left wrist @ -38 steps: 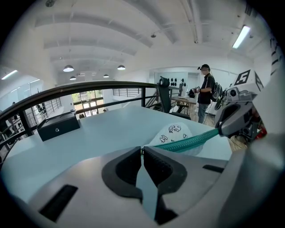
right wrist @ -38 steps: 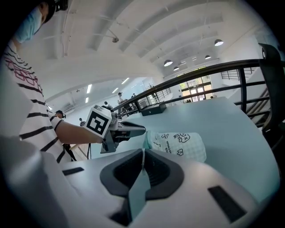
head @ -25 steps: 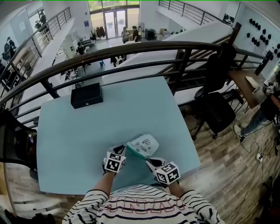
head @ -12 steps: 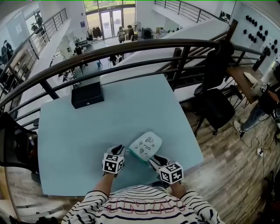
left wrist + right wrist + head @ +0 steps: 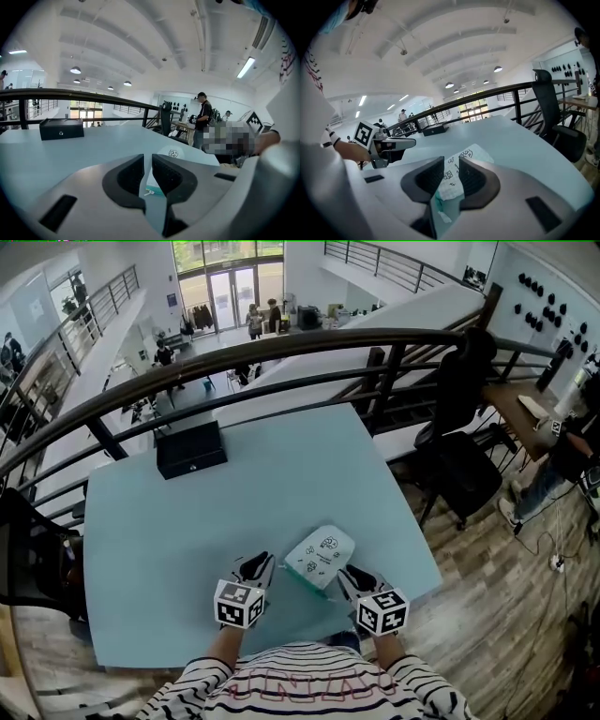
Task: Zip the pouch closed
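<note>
Both hands are tucked in close to the body, striped sleeves reaching over the near edge of the pale blue tabletop, and each tool tips forward and a little down. The left hand-held gripper hangs just left of the pouch; its jaws are drawn almost together, only a thin slit between them and nothing in it. The right hand-held gripper is on the other side, and its jaws have just been opening: they stand apart now and pinch nothing.

The tabletop is set against a dark curved railing on an upper level, with a hall and distant people below. A black box rests near the tabletop's far left edge. To the right are a black office chair and a wooden floor.

The pouch, white with small drawings and a teal edge turned towards the person, lies flat on the tabletop between the two tools and slightly ahead of them. In the left gripper view it sits just beyond the slit, a small silvery tab at its teal edge. In the right gripper view it shows through the open gap, its teal edge low between the jaws, with neither pad pressing on it
</note>
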`<act>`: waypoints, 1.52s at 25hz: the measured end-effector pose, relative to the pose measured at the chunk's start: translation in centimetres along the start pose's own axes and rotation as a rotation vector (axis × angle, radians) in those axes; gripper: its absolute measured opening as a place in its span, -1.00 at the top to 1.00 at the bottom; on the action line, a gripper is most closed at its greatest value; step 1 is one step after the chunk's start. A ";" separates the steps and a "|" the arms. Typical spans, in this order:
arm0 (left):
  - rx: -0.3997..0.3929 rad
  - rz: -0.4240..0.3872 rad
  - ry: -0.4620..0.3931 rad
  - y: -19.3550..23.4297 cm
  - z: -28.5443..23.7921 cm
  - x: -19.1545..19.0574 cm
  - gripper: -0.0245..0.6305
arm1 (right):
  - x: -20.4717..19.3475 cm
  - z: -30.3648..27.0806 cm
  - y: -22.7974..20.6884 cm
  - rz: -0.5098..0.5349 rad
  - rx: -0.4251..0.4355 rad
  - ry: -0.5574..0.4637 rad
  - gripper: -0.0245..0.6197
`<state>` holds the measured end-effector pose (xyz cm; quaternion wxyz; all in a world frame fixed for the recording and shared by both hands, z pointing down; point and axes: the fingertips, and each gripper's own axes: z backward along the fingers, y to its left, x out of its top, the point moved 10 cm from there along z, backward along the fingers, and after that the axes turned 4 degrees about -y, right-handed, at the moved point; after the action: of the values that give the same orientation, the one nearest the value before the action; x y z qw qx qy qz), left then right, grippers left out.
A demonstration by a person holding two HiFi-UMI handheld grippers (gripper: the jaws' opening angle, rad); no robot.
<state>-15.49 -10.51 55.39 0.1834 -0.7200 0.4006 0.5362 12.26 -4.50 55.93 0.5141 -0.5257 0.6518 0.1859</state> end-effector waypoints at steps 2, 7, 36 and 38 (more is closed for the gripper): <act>-0.012 -0.010 -0.035 -0.2 1.0 0.7 0.84 | 0.5 0.1 0.4 0.011 -0.016 -0.029 0.64; -0.025 -0.034 -0.093 -0.4 3.3 2.1 0.84 | 1.7 0.2 1.7 0.034 -0.021 -0.081 0.75; -0.081 -0.054 -0.169 -1.9 9.6 2.0 0.85 | 2.1 2.7 7.2 0.020 -0.032 -0.184 0.84; -0.074 -0.052 -0.168 -1.8 9.8 2.0 0.85 | 2.2 2.8 7.3 0.023 -0.032 -0.184 0.84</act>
<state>-20.01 -3.33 49.75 0.2034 -0.6889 0.3447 0.6044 7.31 -0.65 50.73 0.5610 -0.5070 0.6049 0.2497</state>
